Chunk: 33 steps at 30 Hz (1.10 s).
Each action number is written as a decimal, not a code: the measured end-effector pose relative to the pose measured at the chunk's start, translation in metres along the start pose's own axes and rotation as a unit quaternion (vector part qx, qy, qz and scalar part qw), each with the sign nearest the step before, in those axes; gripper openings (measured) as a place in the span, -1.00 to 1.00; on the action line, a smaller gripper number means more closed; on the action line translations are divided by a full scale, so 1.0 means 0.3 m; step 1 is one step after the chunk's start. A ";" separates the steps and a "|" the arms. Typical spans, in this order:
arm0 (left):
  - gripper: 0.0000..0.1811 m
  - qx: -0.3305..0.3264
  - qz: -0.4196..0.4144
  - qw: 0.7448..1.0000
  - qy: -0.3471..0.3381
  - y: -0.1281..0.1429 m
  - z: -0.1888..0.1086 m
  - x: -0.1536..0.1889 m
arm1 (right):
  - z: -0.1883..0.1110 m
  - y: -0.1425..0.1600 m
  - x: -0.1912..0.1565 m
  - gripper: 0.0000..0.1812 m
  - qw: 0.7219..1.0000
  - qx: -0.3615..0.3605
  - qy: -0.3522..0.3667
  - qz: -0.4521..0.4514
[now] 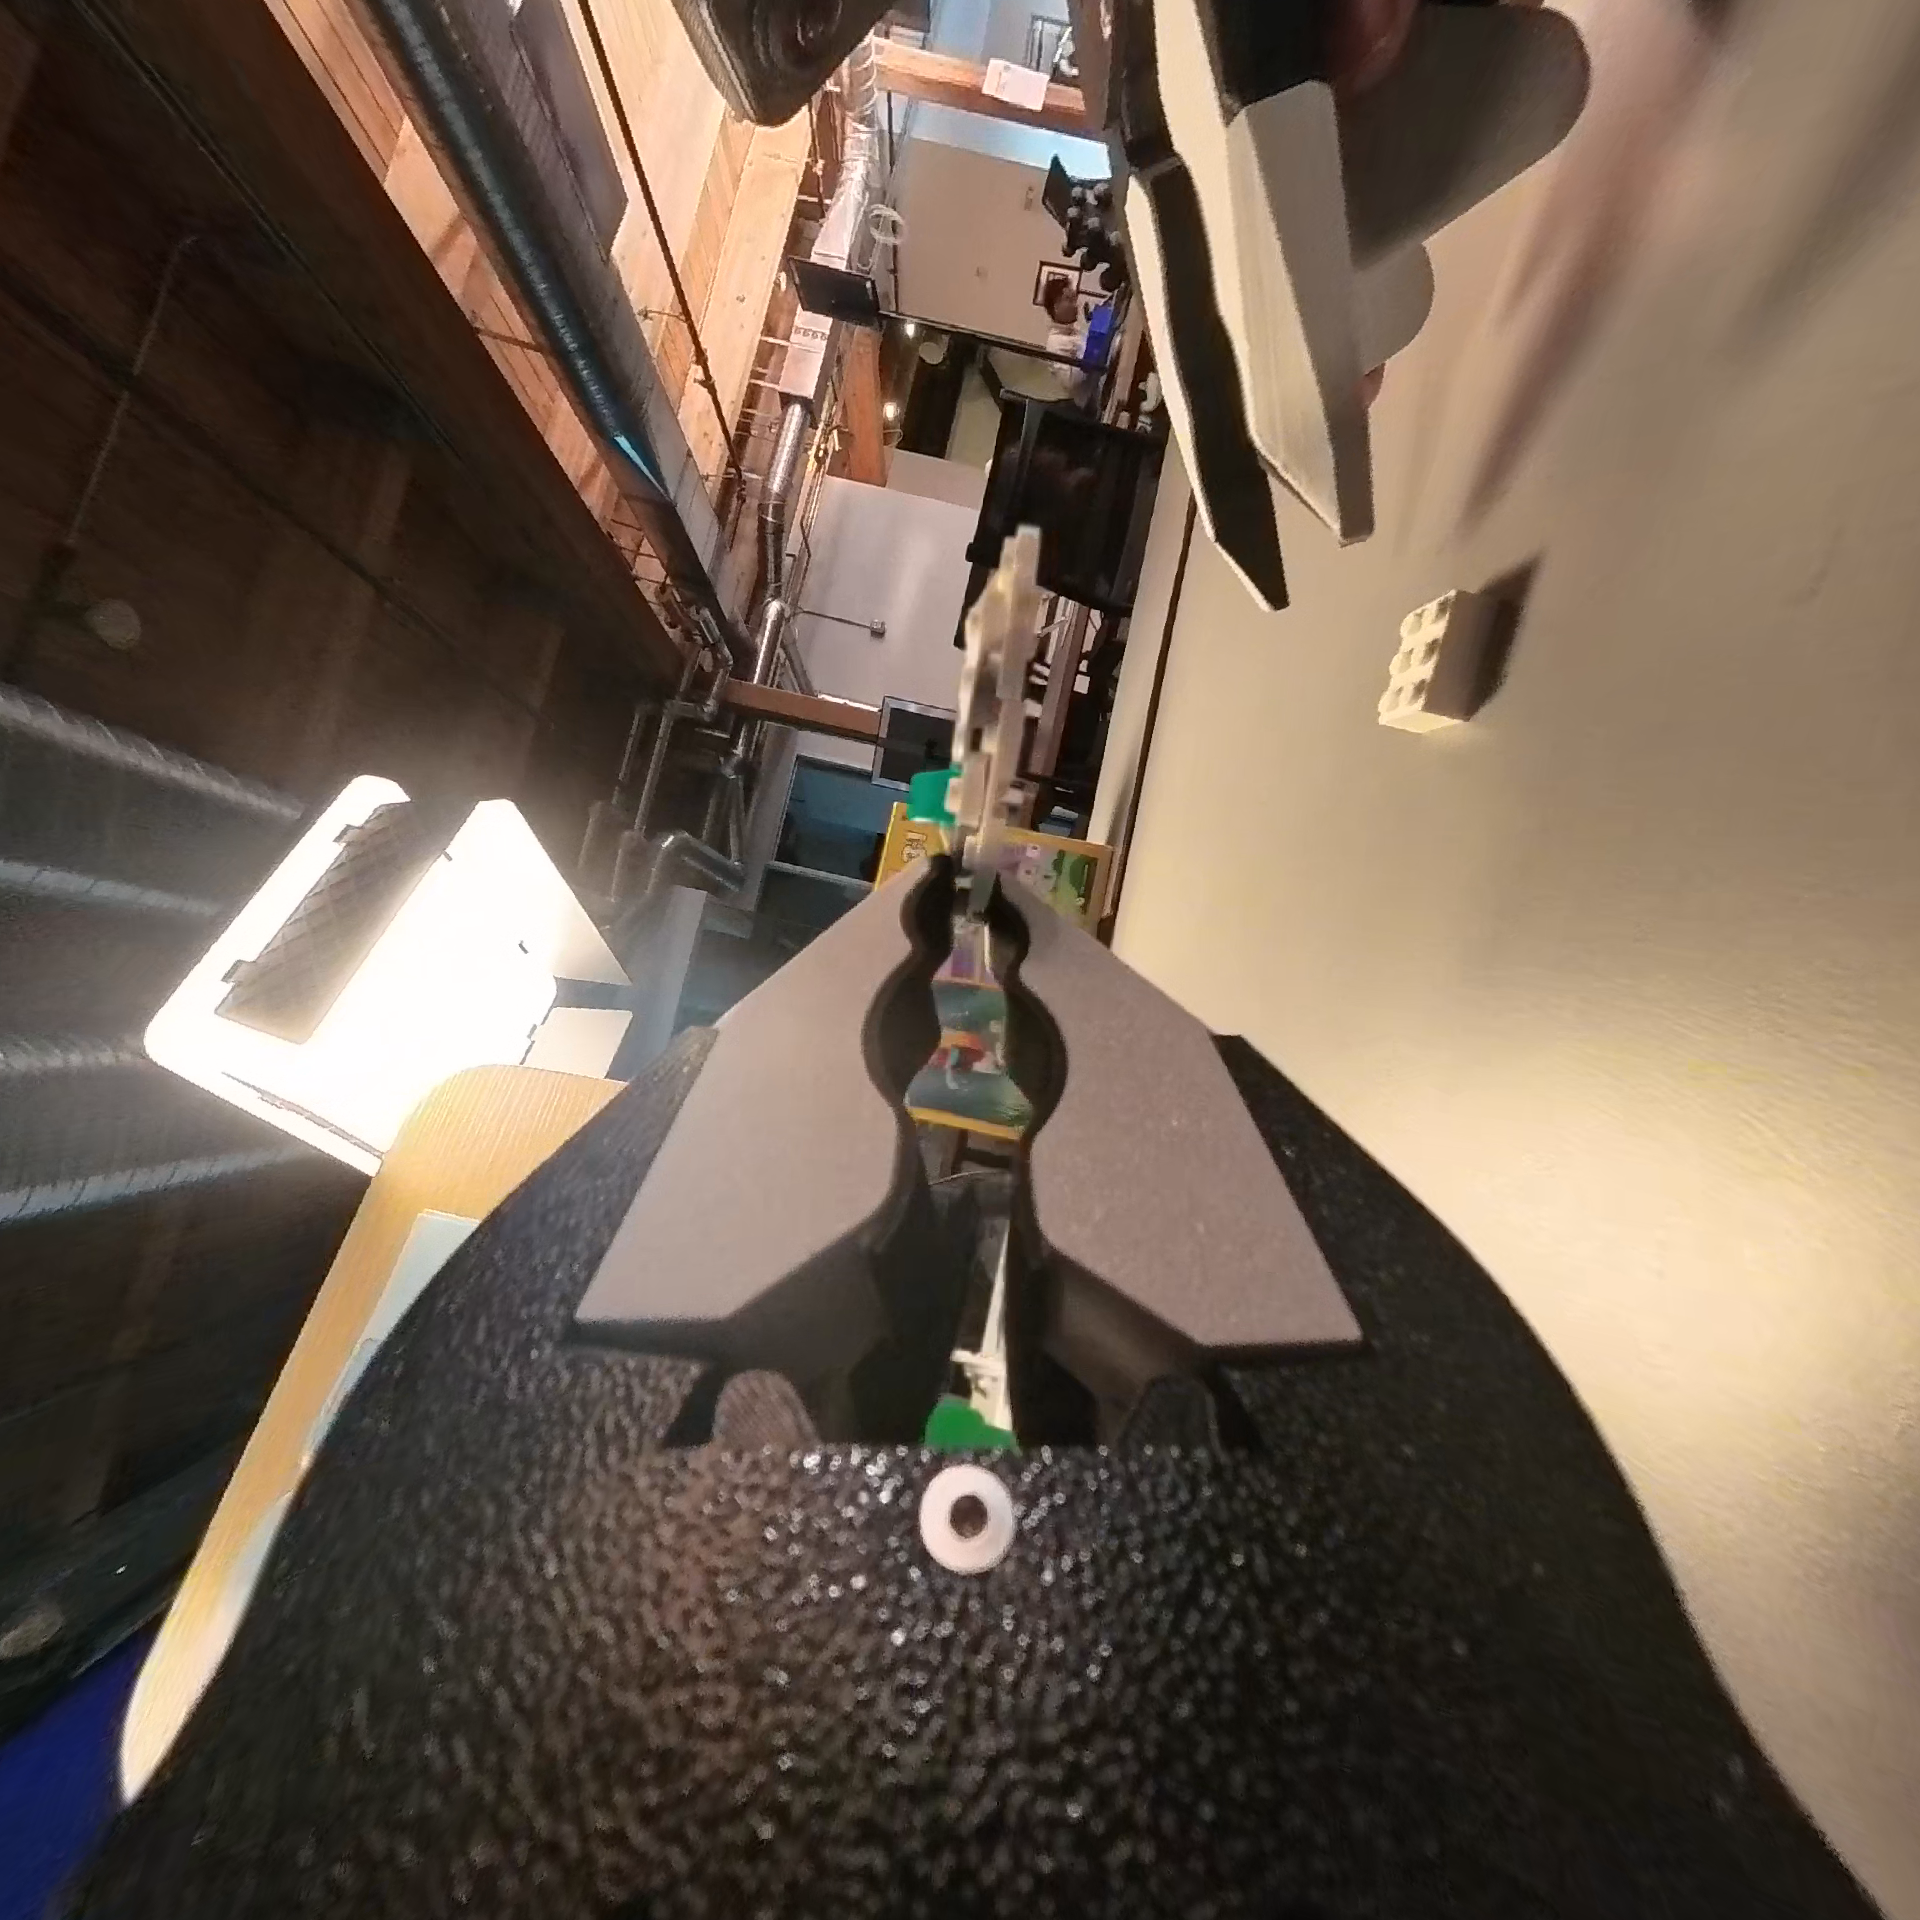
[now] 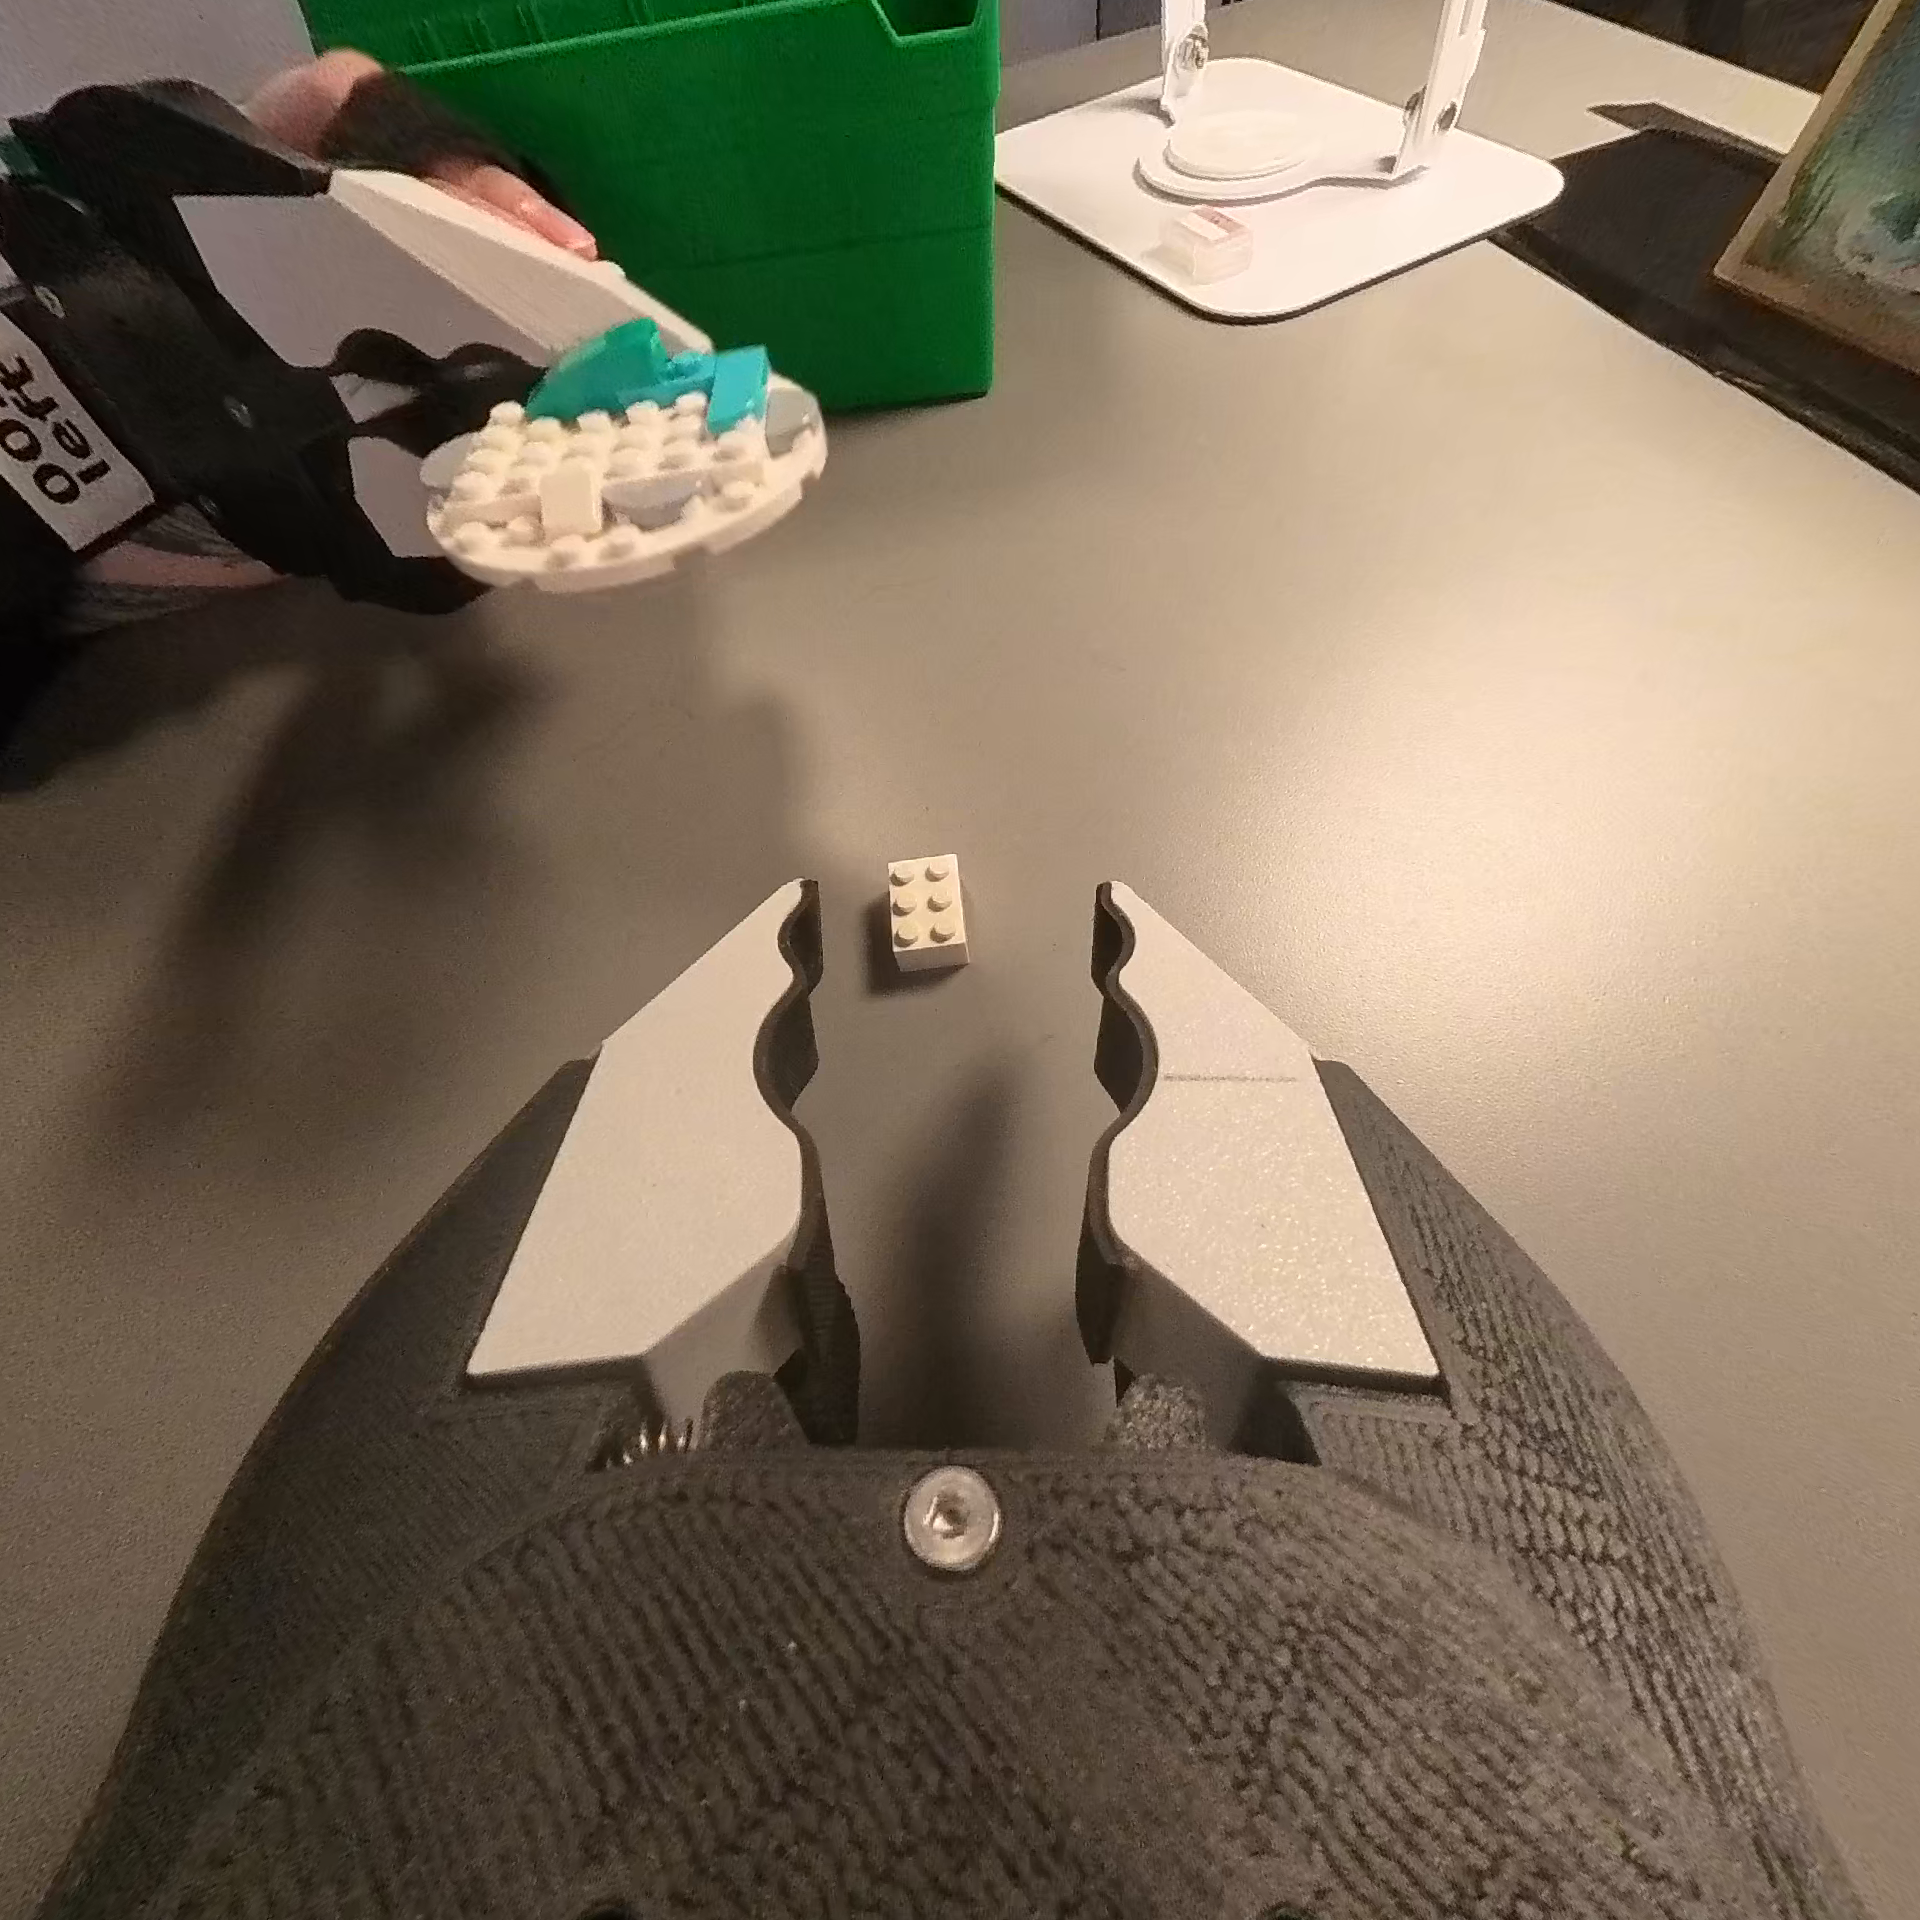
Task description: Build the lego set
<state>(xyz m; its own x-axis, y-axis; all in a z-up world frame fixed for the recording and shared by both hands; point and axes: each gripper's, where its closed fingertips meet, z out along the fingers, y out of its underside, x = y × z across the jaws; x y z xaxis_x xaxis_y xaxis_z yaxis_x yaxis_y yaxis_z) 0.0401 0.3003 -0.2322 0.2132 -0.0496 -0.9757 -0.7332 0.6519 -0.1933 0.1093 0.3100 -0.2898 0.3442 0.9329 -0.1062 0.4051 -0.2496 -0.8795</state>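
Observation:
My left gripper (image 1: 971, 883) is shut on the rim of a round white studded plate (image 1: 997, 665), seen edge-on and tilted in the air. In the right wrist view the plate (image 2: 623, 488) carries teal, white and grey pieces, and the left gripper (image 2: 436, 488) holds its left edge above the table. A small white 2x3 brick (image 2: 928, 914) lies on the grey table (image 2: 1351, 727). My right gripper (image 2: 951, 894) is open and empty, its fingertips on either side of the brick without touching it. The brick (image 1: 1439, 665) and the right gripper (image 1: 1309, 520) also show in the left wrist view.
A green bin (image 2: 727, 208) stands at the back behind the plate. A white stand with a flat base (image 2: 1351, 208) sits at the back right. A picture box (image 2: 1829, 187) leans at the right edge. The left gripper's tips are roughly 10 cm from the right gripper's. Left tips and right tips are each some 35 cm from the flat base (image 2: 1351, 208).

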 end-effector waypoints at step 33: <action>-0.97 -0.008 0.035 0.999 0.036 0.012 0.008 0.047 | 0.033 0.065 -0.037 -0.66 0.995 -0.072 0.022 -0.068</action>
<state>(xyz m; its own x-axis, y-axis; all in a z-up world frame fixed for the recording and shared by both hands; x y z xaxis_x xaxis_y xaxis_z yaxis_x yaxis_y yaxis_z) 0.0419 0.3037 -0.2464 0.1143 -0.0588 -0.9917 -0.7549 0.6438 -0.1252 0.1050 0.2974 -0.3105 0.3135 0.9491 0.0319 0.5664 -0.1600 -0.8085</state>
